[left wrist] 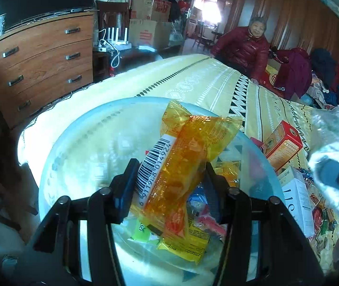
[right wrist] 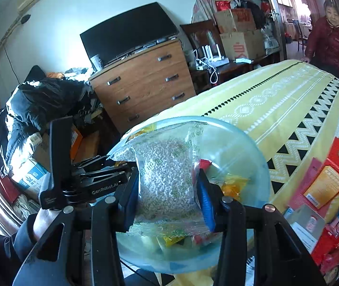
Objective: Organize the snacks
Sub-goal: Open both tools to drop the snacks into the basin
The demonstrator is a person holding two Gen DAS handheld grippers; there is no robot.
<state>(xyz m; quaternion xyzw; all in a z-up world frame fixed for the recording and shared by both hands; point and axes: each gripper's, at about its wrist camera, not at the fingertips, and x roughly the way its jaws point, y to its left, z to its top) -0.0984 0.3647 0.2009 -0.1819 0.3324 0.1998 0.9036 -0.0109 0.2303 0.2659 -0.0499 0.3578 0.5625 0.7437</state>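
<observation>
Left tongs (left wrist: 169,186) clamped on an orange cellophane snack packet (left wrist: 176,157), long axis pointing away, directly above the translucent blue plastic bowl (left wrist: 79,143) on the bed. Right tongs (right wrist: 168,188) clamped on a clear bag of white puffed grains (right wrist: 167,174), equally above it; release likely drops both in.

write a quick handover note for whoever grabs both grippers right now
Left gripper: shut on an orange snack pack, held over the clear bowl.
Right gripper: shut on a clear bag of white pellets, also over the bowl.
Bowl sits at the edge of the yellow bedspread and already holds several small packets.
Left to do: drop both into the bowl, then gather the rest on the bedspread to the right: the red box, the white box and loose wrappers.
</observation>
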